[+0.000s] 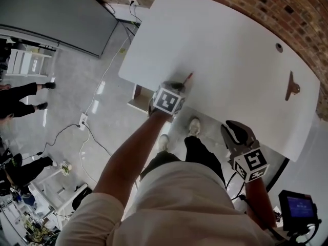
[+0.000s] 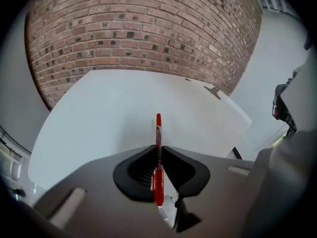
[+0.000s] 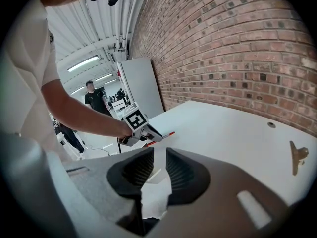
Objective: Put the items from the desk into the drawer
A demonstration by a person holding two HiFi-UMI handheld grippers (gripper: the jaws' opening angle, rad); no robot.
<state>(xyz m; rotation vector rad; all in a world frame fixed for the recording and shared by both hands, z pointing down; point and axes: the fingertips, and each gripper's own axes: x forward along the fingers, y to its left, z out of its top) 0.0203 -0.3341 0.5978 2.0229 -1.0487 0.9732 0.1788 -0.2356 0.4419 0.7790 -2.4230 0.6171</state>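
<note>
A red pen (image 2: pixel 158 133) is pinched between the pads of my left gripper (image 2: pixel 158 150), its tip pointing out over the white desk (image 1: pixel 230 60). From above, that left gripper (image 1: pixel 182 87) hangs at the desk's near left edge with the pen (image 1: pixel 188 77) sticking out of it. A brown clip-like item (image 1: pixel 291 86) lies on the desk's right side, away from both grippers. My right gripper (image 1: pixel 231 127) is at the desk's front edge, its jaws slightly apart and empty. The right gripper view shows its own jaws (image 3: pixel 159 155), the left gripper (image 3: pixel 147 133) and the clip (image 3: pixel 297 155).
A pale box-like unit (image 1: pixel 137 99) sits under the desk's left edge; I cannot tell if it is the drawer. A brick wall (image 1: pixel 287 9) backs the desk. Cables (image 1: pixel 97 106) run across the floor, and a person's legs (image 1: pixel 23 99) stand at left.
</note>
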